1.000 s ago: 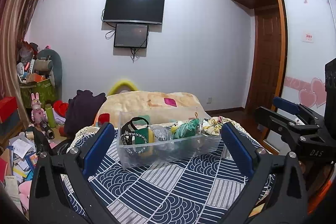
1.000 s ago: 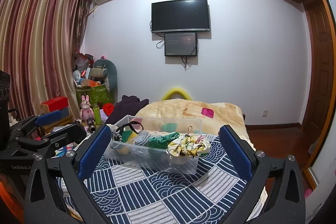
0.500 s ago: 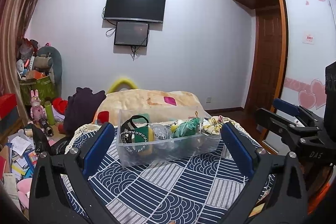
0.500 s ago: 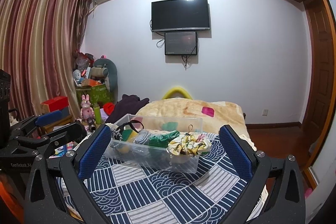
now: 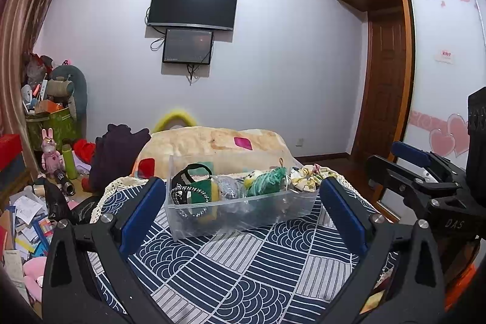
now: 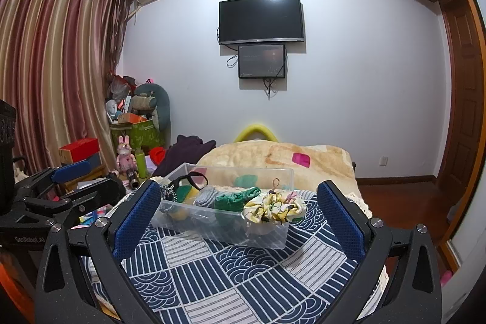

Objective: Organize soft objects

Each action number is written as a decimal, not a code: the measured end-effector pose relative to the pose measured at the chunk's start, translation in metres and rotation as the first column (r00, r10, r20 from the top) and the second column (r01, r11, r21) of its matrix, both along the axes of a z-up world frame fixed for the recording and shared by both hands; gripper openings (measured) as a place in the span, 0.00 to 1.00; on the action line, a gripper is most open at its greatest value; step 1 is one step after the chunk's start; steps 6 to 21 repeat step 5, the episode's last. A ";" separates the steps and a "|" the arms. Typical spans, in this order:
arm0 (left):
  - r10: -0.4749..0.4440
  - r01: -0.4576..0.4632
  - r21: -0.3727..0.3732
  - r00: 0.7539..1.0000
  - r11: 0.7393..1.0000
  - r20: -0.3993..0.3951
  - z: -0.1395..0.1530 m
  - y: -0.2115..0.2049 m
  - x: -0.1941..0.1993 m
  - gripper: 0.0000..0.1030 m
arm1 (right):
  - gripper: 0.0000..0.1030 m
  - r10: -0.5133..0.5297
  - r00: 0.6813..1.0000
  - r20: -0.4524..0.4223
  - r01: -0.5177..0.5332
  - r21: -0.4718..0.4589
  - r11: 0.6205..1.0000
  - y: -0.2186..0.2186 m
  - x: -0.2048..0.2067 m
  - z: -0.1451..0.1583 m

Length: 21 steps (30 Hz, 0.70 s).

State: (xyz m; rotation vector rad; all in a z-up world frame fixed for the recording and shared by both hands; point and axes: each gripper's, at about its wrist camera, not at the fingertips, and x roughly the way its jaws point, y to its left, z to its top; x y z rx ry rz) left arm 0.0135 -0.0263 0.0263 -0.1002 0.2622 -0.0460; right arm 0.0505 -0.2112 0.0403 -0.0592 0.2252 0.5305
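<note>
Both the left gripper point(image 5: 241, 213) and right gripper point(image 6: 238, 216) are hovering with fingers spread, empty, before the clear box point(image 5: 243, 211) of soft things on the bench point(image 5: 243, 269); any reach should descend slowly, gripping lightly.

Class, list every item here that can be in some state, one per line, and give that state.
Left gripper: jaws open, holding nothing.
Right gripper: jaws open, holding nothing.
Bin: upright on the cloth, no lid, filled.
Scrunchie: draped over the bin's rim.
TV: off.
Small screen: dim, faintly lit.
Door: shut.
Curtain: drawn.
</note>
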 end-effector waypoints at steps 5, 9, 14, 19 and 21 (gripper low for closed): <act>-0.005 0.005 0.009 1.000 1.000 0.004 0.001 -0.003 -0.001 1.00 | 1.00 0.001 1.000 -0.005 -0.001 -0.002 1.000 0.001 0.001 -0.001; -0.005 0.005 0.009 1.000 1.000 0.004 0.001 -0.003 -0.001 1.00 | 1.00 0.001 1.000 -0.005 -0.001 -0.002 1.000 0.001 0.001 -0.001; -0.005 0.005 0.009 1.000 1.000 0.004 0.001 -0.003 -0.001 1.00 | 1.00 0.001 1.000 -0.005 -0.001 -0.002 1.000 0.001 0.001 -0.001; -0.005 0.005 0.009 1.000 1.000 0.004 0.001 -0.003 -0.001 1.00 | 1.00 0.001 1.000 -0.005 -0.001 -0.002 1.000 0.001 0.001 -0.001; -0.005 0.005 0.009 1.000 1.000 0.004 0.001 -0.003 -0.001 1.00 | 1.00 0.001 1.000 -0.005 -0.001 -0.002 1.000 0.001 0.001 -0.001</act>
